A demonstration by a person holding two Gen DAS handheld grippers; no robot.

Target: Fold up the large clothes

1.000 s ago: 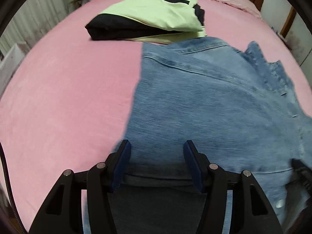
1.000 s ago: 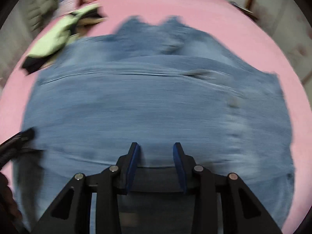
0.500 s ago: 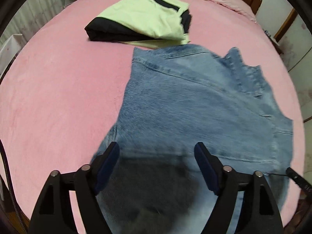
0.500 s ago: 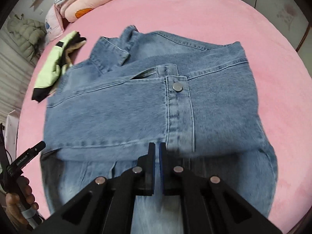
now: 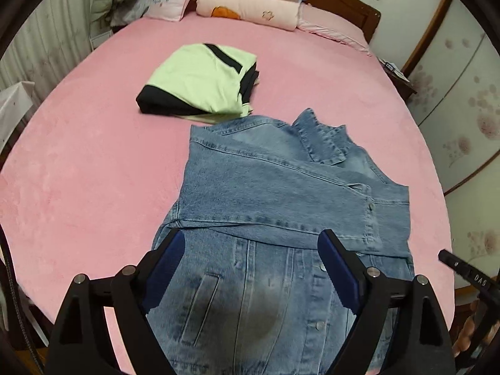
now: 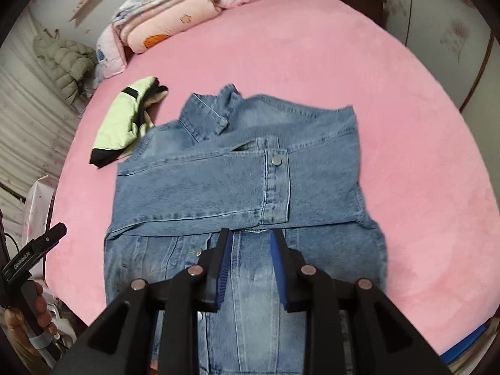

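The denim jacket (image 5: 275, 187) is laid flat on the pink bed (image 5: 93, 162), front side up, with both sleeves folded across the chest so a cuff with a metal snap (image 6: 275, 161) ends up on top. The collar (image 6: 215, 109) is left standing a bit crumpled at the far end. Faded blue wash, visible seams, a slanted welt pocket (image 5: 200, 306) and a row of buttons down the placket can be made out on the lower half, which is not folded up yet.

The left tongs (image 5: 250, 278) are held wide apart above the hem area, nothing gripped. The right tongs (image 6: 251, 268) are kept at a narrower gap over the placket, also with nothing between the blue pads.

Just beyond the jacket's shoulder, a folded lime-green and black garment (image 5: 200, 84) is parked, looks like it's nearly touching the denim. Further back, a stack of folded pink quilts (image 5: 250, 0) is piled against the wooden headboard (image 5: 343, 6), and a puffy olive coat (image 6: 65, 62) is seen off to the side. The bed cover looks soft and plush.
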